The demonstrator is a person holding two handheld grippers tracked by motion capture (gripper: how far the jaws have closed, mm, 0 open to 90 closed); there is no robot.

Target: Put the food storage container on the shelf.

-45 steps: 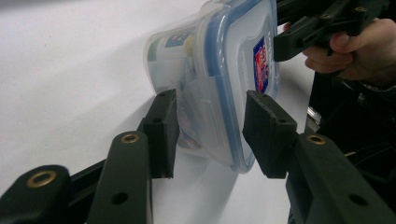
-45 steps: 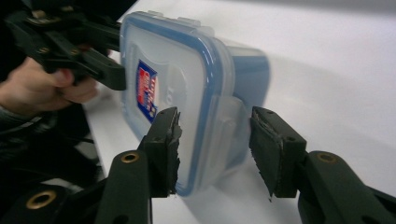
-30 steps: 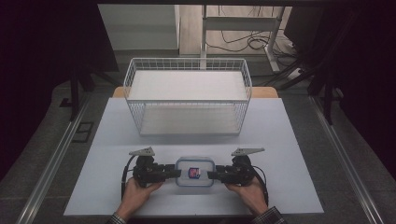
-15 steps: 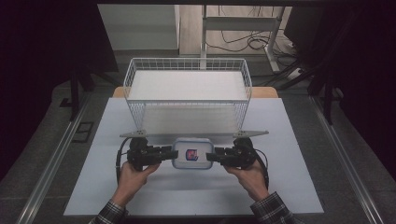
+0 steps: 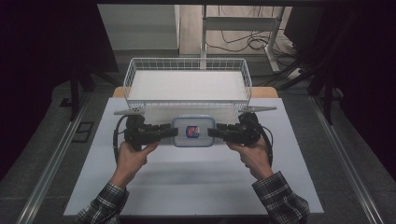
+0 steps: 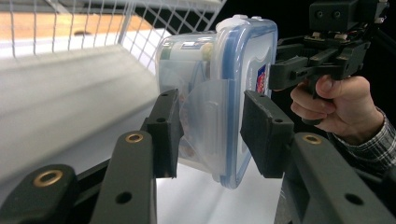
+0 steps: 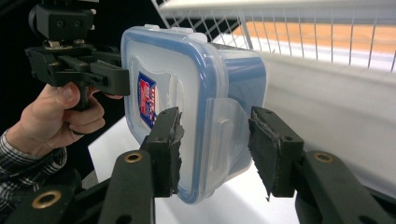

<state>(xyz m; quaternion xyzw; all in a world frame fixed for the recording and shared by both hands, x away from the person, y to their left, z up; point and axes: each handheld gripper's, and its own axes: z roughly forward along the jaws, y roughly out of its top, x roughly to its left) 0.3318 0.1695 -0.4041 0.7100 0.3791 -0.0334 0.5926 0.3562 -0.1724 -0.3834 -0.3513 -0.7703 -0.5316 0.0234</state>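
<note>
Box lifted between 2 grippers
Left gripper (image 5: 172, 133) and right gripper (image 5: 212, 132) each clasp a box (image 5: 193, 131) latch; basket (image 5: 140, 105) empty, placing apparently left.

The label (image 5: 192, 131) on the container's lid (image 7: 159, 74) is too small to read from the high view and too blurred in the right gripper view. Contents behind the container's clear wall (image 6: 184, 65), just beyond the left claw (image 6: 210, 135), are smeared and unidentifiable. Whether either claw's pads actually press the side latch between them cannot be told. Beyond the right claw (image 7: 217, 149), the wire basket (image 7: 299, 32) is cut off at the frame's top edge.
</note>
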